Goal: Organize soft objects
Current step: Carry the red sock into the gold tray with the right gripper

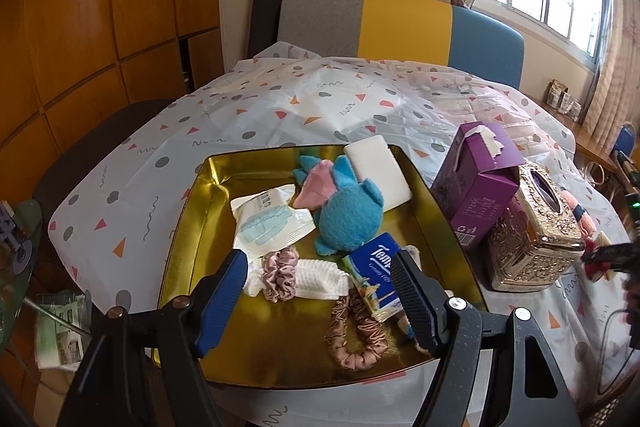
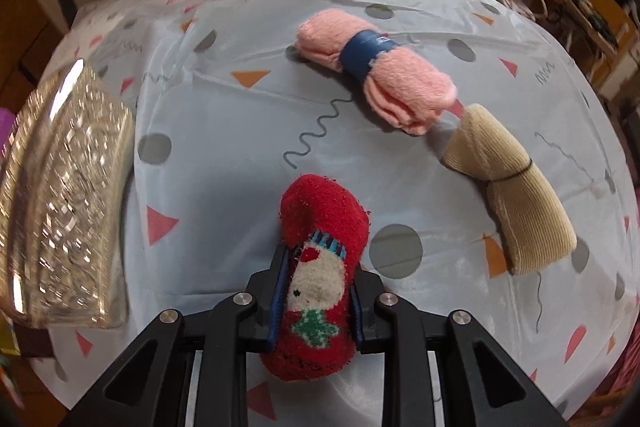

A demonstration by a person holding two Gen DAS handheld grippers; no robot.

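My right gripper (image 2: 320, 259) is shut on a red Santa sock (image 2: 320, 227) and holds it just above the tablecloth. A pink sock roll with a blue band (image 2: 376, 67) and a beige sock roll (image 2: 508, 187) lie beyond it. My left gripper (image 1: 320, 263) is open and empty over the near side of the gold tray (image 1: 208, 195). In the tray lie a blue plush toy (image 1: 344, 211), a wipes packet (image 1: 272, 223), a white cloth (image 1: 316, 277), two scrunchies (image 1: 280, 273), a Tempo tissue pack (image 1: 378, 267) and a white block (image 1: 380, 175).
A purple tissue box (image 1: 476, 187) and an ornate gold tissue box (image 1: 536, 227) stand right of the tray; the gold box also shows in the right wrist view (image 2: 60, 195). A tricolour chair back (image 1: 400, 23) is behind the table. A glass side table (image 1: 20, 247) is at left.
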